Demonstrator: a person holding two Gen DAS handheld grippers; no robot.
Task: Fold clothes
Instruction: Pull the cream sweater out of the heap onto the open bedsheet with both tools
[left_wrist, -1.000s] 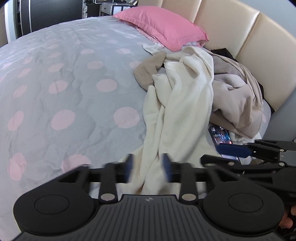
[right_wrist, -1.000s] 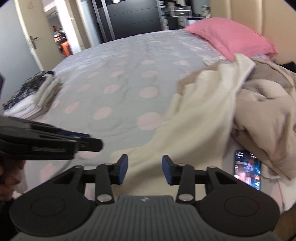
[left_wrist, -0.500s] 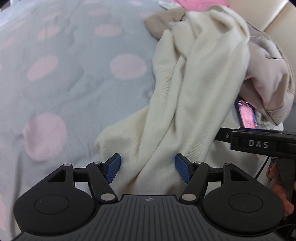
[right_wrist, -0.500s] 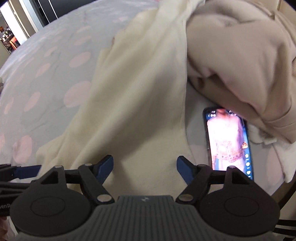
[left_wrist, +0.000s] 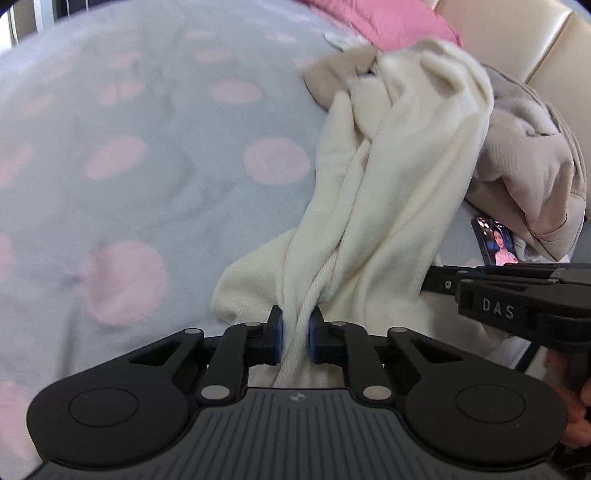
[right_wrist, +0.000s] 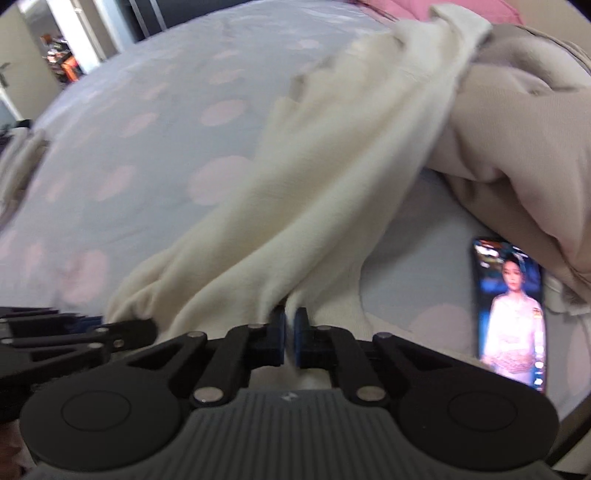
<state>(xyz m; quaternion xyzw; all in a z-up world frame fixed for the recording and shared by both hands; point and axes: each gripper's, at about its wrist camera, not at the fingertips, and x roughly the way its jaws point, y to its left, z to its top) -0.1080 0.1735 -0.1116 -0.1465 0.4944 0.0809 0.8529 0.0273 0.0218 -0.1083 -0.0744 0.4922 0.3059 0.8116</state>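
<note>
Both the left gripper (left_wrist: 295, 334) and the right gripper (right_wrist: 290, 332) have just closed their fingers on the near edge of the cream knitted garment (left_wrist: 388, 192). Its far end lies tangled with a beige garment (left_wrist: 528, 166); lifting may drag that along or onto the lit phone (right_wrist: 511, 314).

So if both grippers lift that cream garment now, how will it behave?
Probably floppy: the cream garment bunches between the left gripper. It may drag the beige garment overlapping its far end. Looks light and unlikely to slip.
</note>
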